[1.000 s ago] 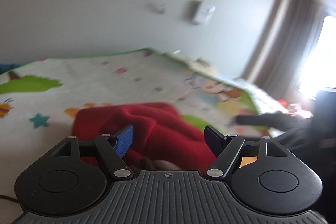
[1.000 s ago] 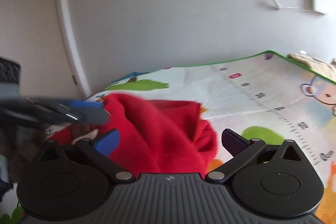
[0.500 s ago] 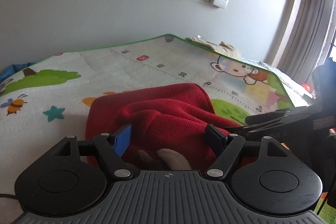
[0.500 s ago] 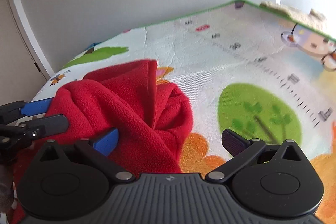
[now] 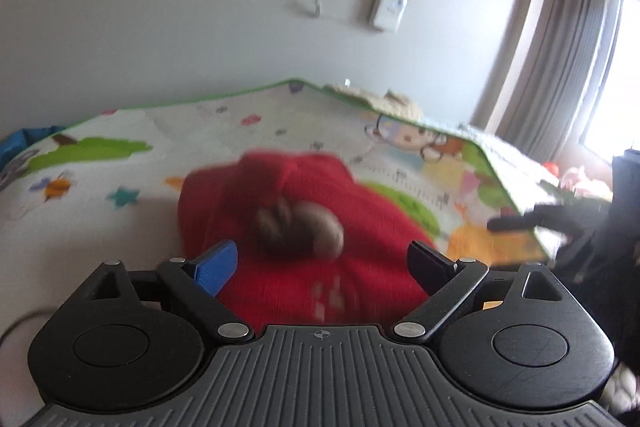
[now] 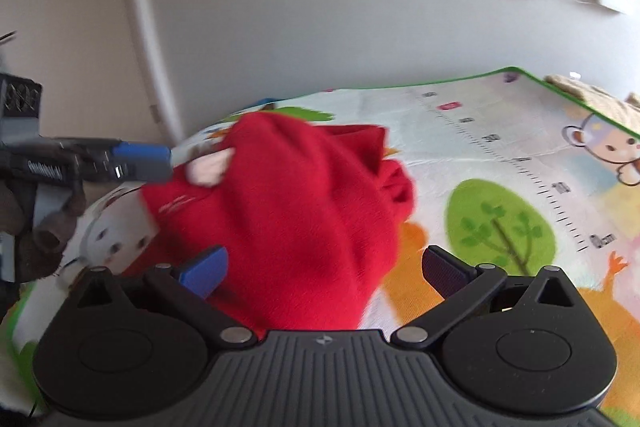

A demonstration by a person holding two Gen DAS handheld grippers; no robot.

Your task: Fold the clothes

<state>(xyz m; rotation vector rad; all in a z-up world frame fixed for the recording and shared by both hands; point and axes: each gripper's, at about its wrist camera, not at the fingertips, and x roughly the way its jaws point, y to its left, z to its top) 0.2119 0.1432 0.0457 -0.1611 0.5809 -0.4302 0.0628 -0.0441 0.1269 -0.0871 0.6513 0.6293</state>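
Note:
A red fleece garment (image 5: 372, 239) lies bunched on the cartoon-print play mat (image 5: 200, 123), with a brown and beige patch (image 5: 300, 227) on top. My left gripper (image 5: 322, 267) is open just in front of the heap, and the red cloth fills the gap between its blue and black fingers. In the right wrist view the same garment (image 6: 300, 211) sits ahead of my open right gripper (image 6: 324, 269), with a pale patch (image 6: 208, 167) at its left edge. The left gripper (image 6: 140, 161) shows side-on at the garment's left. The right gripper's fingers (image 5: 520, 223) hover over the mat's right side. Both views are blurred.
The mat (image 6: 500, 155) runs to a grey wall with switch plates (image 5: 386, 9). A beige cloth (image 5: 384, 99) lies at the mat's far corner. Curtains (image 5: 560, 67) and a bright window are at the right. A white door frame (image 6: 148, 39) stands at the left.
The garment has been turned and heaped, and the brown patch now sits on top. Both grippers have drawn back and tilted up. Both stay open.

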